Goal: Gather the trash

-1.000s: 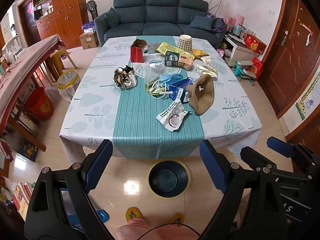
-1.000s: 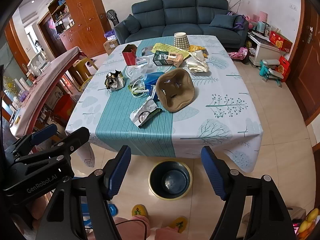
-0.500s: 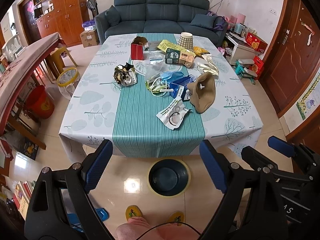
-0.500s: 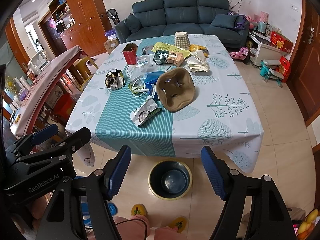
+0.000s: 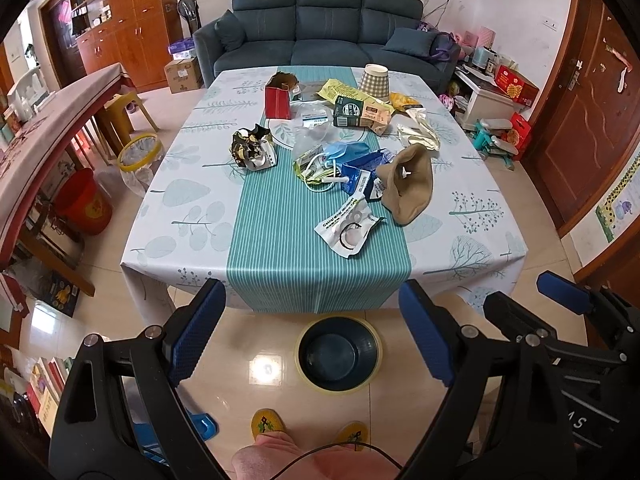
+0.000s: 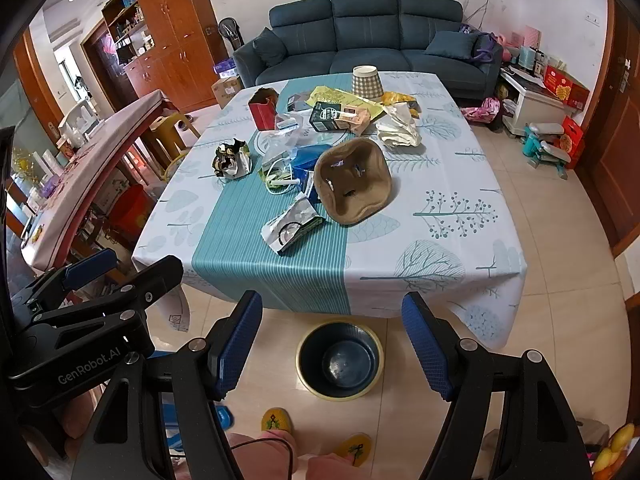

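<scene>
Trash pile: wrappers, boxes and bags scattered over the table's middle and far half.
White pouch (image 5: pixel 349 231): crumpled, flat, nearest the front edge.
Brown pulp tray (image 6: pixel 352 181): tilted, just beside the pouch.
Bin (image 5: pixel 338 354): dark, yellow-rimmed, upright on the floor before the table.

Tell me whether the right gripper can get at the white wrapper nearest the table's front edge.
Probably yes: the right gripper is open and empty, and the white wrapper lies on top of the runner with nothing in front of it.

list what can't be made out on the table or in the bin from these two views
- Small print on the white torn packet: too small, both views.
- What lies under the tan moulded pulp tray: hidden by it.
- Dark blue round bin: its lower wall and outside are out of sight, both views.
</scene>
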`<action>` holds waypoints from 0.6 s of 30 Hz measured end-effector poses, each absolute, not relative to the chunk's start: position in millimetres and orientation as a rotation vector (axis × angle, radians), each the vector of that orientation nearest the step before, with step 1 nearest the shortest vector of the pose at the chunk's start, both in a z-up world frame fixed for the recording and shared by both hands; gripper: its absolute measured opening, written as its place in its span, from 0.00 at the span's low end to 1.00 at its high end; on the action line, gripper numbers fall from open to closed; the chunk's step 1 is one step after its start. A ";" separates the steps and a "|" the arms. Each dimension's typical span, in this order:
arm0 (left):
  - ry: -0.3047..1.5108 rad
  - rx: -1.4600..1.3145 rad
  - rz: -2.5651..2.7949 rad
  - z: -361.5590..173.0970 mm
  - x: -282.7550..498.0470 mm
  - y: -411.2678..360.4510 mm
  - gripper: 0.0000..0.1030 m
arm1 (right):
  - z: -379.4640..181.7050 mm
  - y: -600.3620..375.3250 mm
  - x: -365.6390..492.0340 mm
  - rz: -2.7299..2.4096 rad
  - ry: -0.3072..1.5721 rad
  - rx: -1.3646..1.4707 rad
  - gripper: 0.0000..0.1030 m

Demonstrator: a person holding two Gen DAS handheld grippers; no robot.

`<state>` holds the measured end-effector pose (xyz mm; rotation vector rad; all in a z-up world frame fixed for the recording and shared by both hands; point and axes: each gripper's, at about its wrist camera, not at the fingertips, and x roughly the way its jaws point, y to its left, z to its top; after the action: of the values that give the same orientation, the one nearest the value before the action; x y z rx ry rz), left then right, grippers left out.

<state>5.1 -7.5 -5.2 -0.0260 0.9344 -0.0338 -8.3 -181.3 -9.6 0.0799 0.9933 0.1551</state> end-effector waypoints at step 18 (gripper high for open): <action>0.889 -0.058 0.021 15.2 6.0 9.3 0.84 | 4.0 -169.9 9.7 0.198 0.958 0.069 0.72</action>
<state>6.0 9.3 15.2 -0.0576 0.8891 0.0206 9.7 -169.9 4.0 0.0689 0.9582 0.1980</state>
